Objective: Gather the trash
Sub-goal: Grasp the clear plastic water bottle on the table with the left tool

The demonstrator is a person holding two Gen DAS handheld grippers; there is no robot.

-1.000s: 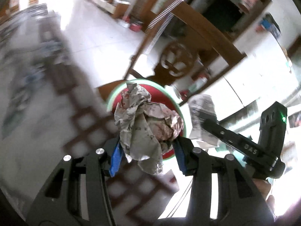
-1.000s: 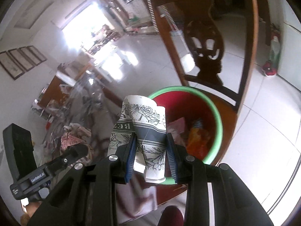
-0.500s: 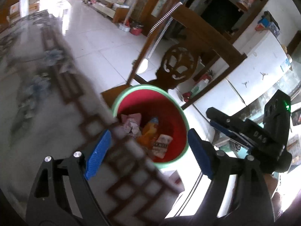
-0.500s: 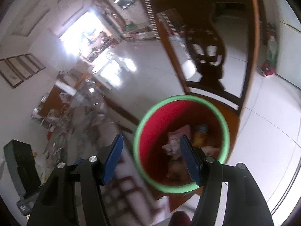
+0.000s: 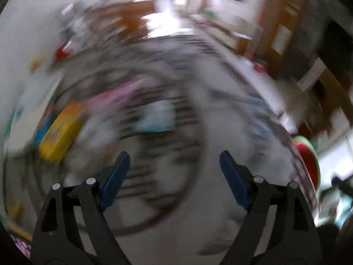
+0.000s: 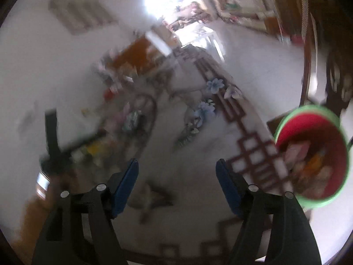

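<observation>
Left gripper (image 5: 174,165) gaped empty; right gripper (image 6: 177,174) empty, jaws opening. Yellow box (image 5: 58,137) lay blurred on table (image 5: 198,209) among other litter, bin (image 6: 313,154) off its edge. Probably light, crushable card; best pinched across narrow sides.

A red bin (image 6: 313,156) rimmed in pale green is seen in the right wrist view, with pink and orange scraps inside it. The tablecloth (image 6: 198,137) is shown in white, bordered by a brown lattice fret and scattered with blue and lilac flowers. Blue pads are carried on the black fingers of the right gripper (image 6: 177,181) and of the left gripper (image 5: 174,172). In the blurred left wrist view, a yellow-and-orange box (image 5: 59,134) edged in blue is made out, beside a pink smear and a pale blue patch (image 5: 154,119).
</observation>
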